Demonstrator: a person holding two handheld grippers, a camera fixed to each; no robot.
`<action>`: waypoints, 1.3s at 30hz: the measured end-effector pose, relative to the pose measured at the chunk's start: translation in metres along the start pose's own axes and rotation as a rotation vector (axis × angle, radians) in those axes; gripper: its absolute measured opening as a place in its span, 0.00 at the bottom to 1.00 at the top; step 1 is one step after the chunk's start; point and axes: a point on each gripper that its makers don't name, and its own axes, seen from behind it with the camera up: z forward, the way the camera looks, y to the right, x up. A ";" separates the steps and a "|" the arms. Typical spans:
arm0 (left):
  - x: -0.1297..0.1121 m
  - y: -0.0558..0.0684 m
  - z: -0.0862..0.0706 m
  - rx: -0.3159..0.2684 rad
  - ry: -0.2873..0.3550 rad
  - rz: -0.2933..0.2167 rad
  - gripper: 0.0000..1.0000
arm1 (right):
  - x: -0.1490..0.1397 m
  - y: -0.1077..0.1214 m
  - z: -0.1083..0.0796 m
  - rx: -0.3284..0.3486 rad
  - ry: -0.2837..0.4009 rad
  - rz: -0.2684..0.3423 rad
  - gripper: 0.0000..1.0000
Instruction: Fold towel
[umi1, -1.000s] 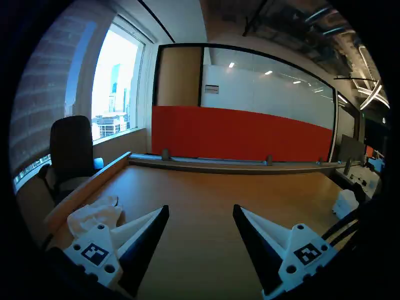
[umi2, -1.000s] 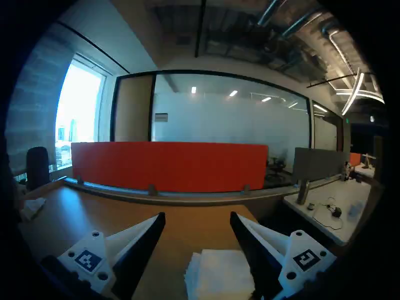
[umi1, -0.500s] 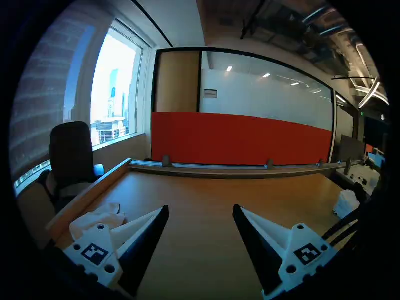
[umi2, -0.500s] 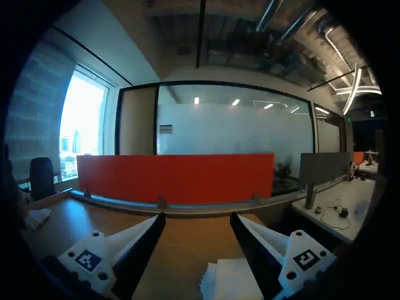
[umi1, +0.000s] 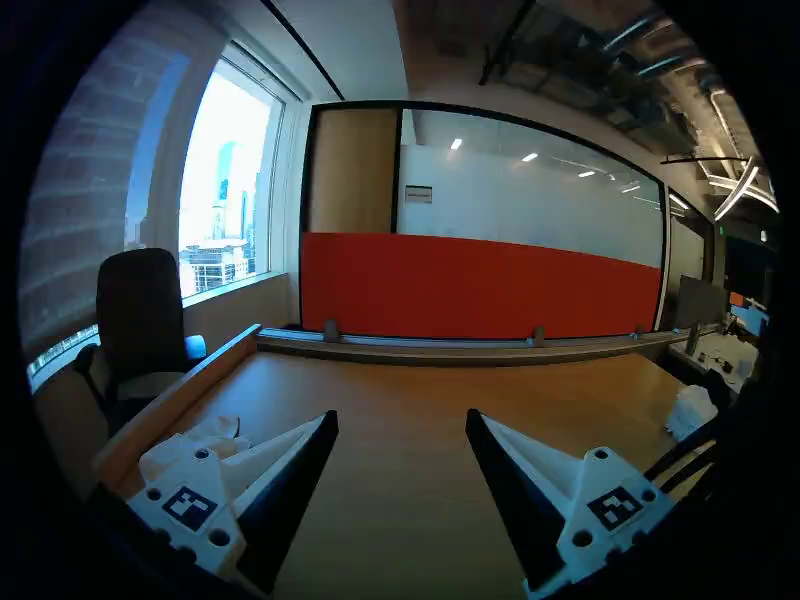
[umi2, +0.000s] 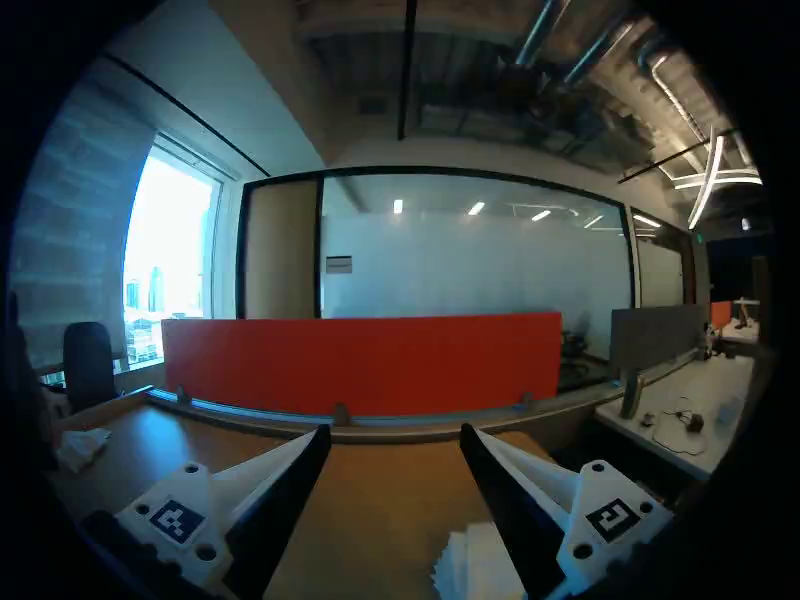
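A crumpled white towel (umi1: 190, 445) lies on the wooden desk (umi1: 420, 420) at its left edge, partly behind my left gripper's left finger. My left gripper (umi1: 400, 480) hangs open above the desk with nothing between its fingers. A stack of folded white towels (umi2: 480, 565) lies low between the fingers of my right gripper (umi2: 395, 490), which is open and raised above it. The same stack (umi1: 692, 408) sits at the desk's right edge in the left gripper view. The crumpled towel (umi2: 85, 447) lies far left in the right gripper view.
An orange divider panel (umi1: 480, 285) runs along the desk's back edge. A black office chair (umi1: 140, 320) stands left by the window. A neighbouring white desk (umi2: 680, 430) with cables lies to the right. A raised wooden ledge (umi1: 180, 385) borders the desk's left side.
Both views have tilted upward. The folded stack has slid lower and rightward in the right gripper view. The crumpled towel sits lower and more hidden behind the left finger.
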 end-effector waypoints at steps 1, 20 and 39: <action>0.000 0.000 0.000 -0.001 0.001 -0.001 0.95 | 0.000 -0.003 0.001 0.001 -0.001 0.001 1.00; 0.011 -0.007 0.003 -0.003 0.020 0.016 0.95 | -0.001 -0.052 0.010 0.023 0.001 0.027 1.00; 0.005 -0.011 0.009 0.006 0.025 0.038 0.95 | -0.013 -0.073 0.014 0.020 -0.010 0.017 1.00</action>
